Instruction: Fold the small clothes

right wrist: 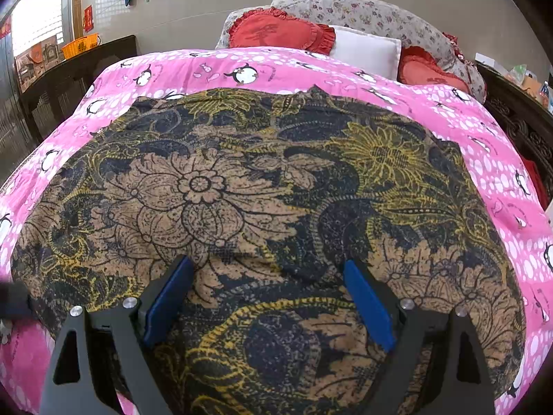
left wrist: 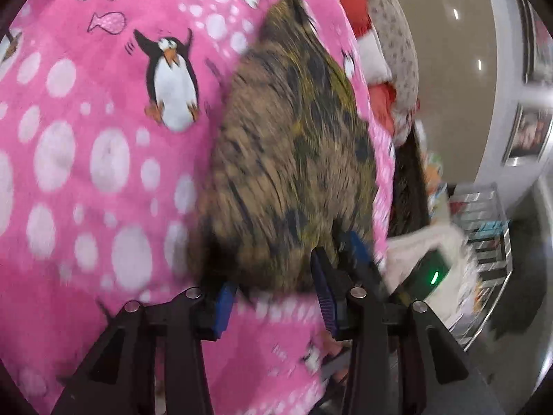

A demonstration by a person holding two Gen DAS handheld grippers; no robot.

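Note:
A brown, black and yellow flower-print garment (right wrist: pixel 262 186) lies spread flat on the pink penguin blanket (right wrist: pixel 497 145). My right gripper (right wrist: pixel 268 266) hovers open right over the garment's near part, its blue pads apart, holding nothing. In the left wrist view the garment (left wrist: pixel 287 159) is blurred by motion. My left gripper (left wrist: pixel 273 287) is open at the garment's near edge, blue pads apart on either side of the cloth edge. The other gripper's blue pad (left wrist: pixel 359 245) shows just beyond it.
Red heart pillows (right wrist: pixel 280 34), a white pillow (right wrist: pixel 366 52) and a flowered bolster (right wrist: pixel 373 14) lie at the head of the bed. A dark wooden bed frame (right wrist: pixel 518 110) runs along the right. A shelf (left wrist: pixel 484 221) stands beside the bed in the left wrist view.

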